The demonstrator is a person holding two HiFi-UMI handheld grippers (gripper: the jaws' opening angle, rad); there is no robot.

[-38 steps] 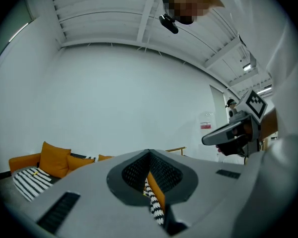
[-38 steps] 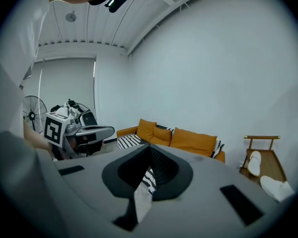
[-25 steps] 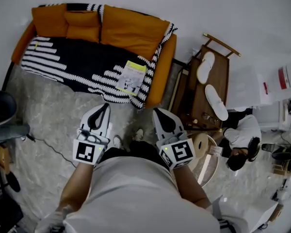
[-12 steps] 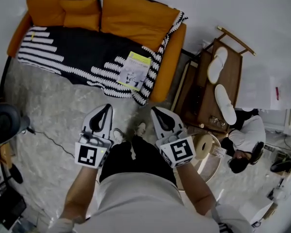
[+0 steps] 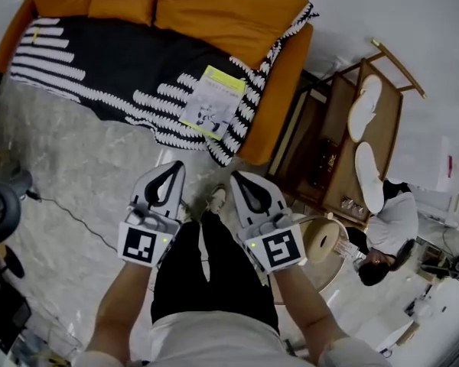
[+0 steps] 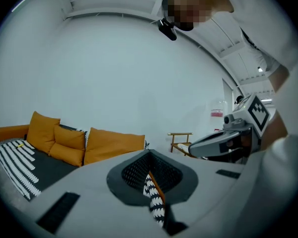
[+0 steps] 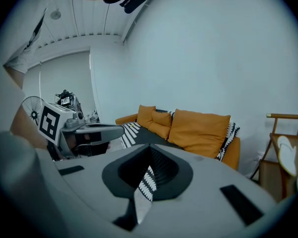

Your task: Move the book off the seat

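Left gripper [image 5: 172,171] and right gripper [image 5: 238,178] both have their jaws pressed together with nothing in them. The book [image 5: 212,102] lies flat well ahead of the tips, roughly between their lines, on the striped blanket [image 5: 99,67] by the sofa [image 5: 279,90] seat's front edge. Best bet: spread one gripper's jaws before reaching, then come in low and pinch the near short edge. The book's long axis runs roughly along the grippers' pointing direction, with the yellow-band end far, toward the back cushions [image 5: 214,6].
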